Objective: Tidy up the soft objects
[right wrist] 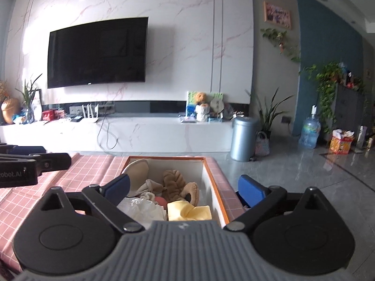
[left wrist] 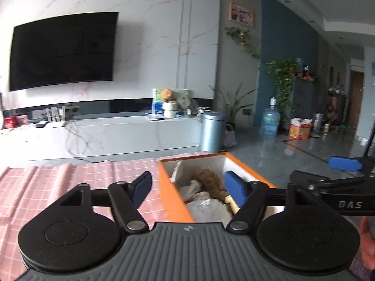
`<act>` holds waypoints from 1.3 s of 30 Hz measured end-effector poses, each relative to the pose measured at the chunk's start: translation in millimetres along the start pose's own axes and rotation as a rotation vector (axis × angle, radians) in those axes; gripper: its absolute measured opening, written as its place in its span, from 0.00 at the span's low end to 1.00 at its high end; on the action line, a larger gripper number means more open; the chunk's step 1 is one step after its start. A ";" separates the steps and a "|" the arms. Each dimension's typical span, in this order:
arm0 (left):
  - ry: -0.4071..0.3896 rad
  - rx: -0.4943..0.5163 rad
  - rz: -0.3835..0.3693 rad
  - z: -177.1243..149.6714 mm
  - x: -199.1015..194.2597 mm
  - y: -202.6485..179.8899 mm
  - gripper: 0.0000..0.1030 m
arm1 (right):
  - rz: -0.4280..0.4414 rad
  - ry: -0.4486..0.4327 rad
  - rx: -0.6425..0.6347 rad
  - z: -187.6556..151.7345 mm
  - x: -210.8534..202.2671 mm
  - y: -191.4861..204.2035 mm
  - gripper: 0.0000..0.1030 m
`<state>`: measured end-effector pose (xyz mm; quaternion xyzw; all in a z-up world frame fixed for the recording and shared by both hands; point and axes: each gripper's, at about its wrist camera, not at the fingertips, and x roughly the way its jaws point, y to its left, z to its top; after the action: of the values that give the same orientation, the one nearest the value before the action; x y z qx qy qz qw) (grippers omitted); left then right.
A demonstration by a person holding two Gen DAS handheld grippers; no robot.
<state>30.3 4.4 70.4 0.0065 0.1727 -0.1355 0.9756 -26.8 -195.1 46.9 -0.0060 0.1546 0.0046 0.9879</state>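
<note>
An orange box [left wrist: 172,194] [right wrist: 212,171] with white inner walls stands on a pink checked tablecloth [left wrist: 70,182]. Inside lie a brown plush toy [left wrist: 208,180] [right wrist: 173,180], a beige soft piece [right wrist: 137,171], crumpled white cloth [right wrist: 143,207] and folded yellow cloth [right wrist: 187,212]. My left gripper [left wrist: 188,186] hovers over the box's left wall, open, with nothing gripped. My right gripper [right wrist: 185,187] is above the box, open wide and empty; one blue pad [right wrist: 250,189] is outside the right wall. Each gripper shows at the edge of the other's view.
The table's right edge runs close beside the box, with glossy grey floor beyond. Across the room are a metal bin [right wrist: 243,138], a low white TV bench [right wrist: 140,135], a water bottle [right wrist: 309,132] and potted plants. A hand [left wrist: 366,241] shows at the far right.
</note>
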 end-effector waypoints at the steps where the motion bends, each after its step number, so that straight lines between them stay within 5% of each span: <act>1: 0.001 0.010 0.038 -3.7 -0.8 -0.9 0.86 | -0.011 0.006 0.010 -5.0 -1.5 2.1 0.95; 8: 0.062 -0.051 0.177 -28.2 7.3 5.1 0.89 | -0.035 0.052 0.007 -35.6 0.2 20.2 0.97; 21: 0.205 -0.029 0.178 -76.1 13.1 0.3 0.90 | -0.059 0.095 -0.010 -61.0 13.7 28.2 0.97; 39: 0.225 -0.019 0.174 -75.3 17.5 -0.4 0.90 | -0.067 0.112 -0.029 -62.1 20.1 33.5 0.97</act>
<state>20.7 3.8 -6.4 0.0272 0.2812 -0.0469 0.9581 -27.0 -162.3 -18.7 -0.0259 0.2091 -0.0267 0.9772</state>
